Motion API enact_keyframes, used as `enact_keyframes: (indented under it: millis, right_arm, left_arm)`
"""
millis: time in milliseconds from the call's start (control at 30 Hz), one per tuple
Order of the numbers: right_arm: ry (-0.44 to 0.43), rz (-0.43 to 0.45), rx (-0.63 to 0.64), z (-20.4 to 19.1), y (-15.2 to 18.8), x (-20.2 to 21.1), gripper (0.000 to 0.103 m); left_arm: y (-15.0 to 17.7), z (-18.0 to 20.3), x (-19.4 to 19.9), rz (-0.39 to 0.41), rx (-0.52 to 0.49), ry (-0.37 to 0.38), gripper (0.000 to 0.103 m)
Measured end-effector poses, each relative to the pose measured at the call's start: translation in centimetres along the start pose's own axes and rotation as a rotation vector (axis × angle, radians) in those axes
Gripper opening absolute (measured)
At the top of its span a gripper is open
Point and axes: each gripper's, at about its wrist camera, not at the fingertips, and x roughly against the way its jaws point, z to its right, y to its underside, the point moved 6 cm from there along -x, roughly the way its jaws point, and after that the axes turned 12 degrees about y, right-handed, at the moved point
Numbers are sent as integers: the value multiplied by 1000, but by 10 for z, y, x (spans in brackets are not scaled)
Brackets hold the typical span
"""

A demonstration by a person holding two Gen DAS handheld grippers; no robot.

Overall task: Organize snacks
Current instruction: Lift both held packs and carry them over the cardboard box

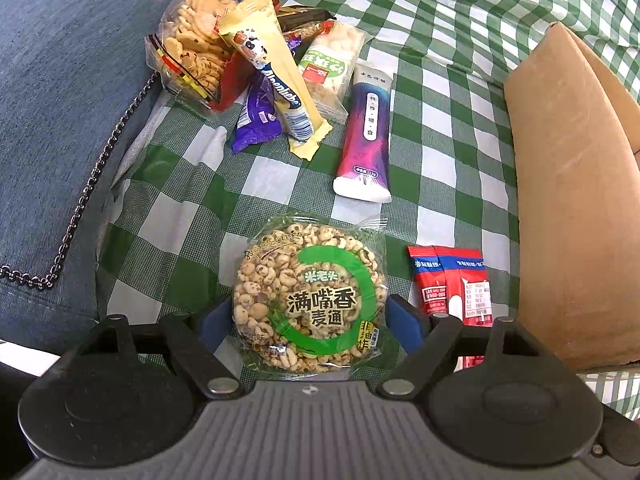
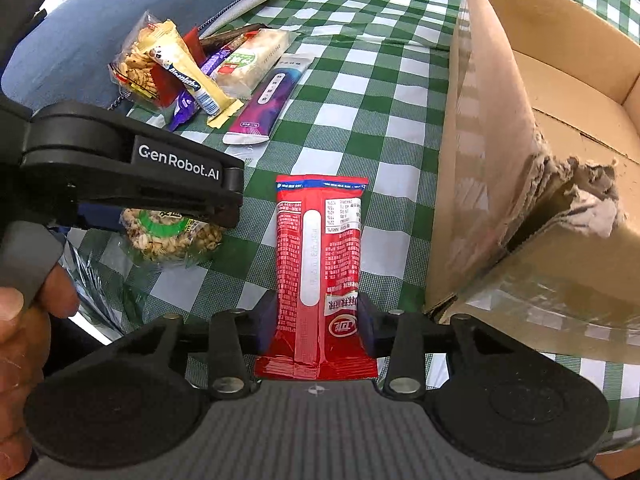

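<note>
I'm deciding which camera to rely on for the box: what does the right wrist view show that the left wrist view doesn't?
Only the right wrist view shows the cardboard box open at the top with a torn corner, and the left hand-held gripper from outside.

Only the left wrist view shows the round puffed-grain pack face-on between the left fingers, and a chain on the blue fabric.

Both show the checkered cloth, the snack pile, the purple bar and the red packet in the right hand-held gripper.
</note>
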Motion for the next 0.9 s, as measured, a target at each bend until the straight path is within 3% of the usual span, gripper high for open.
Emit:
enact_keyframes:
  millis: [500,767,900]
  right_arm:
    - [13,26,9,1,-1,2,42]
    - [7,146,0,2,-14,25,41]
    - [9,229,6,3,-22,45,41]
  left_arm:
    - [-3,3,7,30,-25,18,84]
    - [-22,-2,44,227,1,17,84]
    - [-27,-1,56,271,15,25,84]
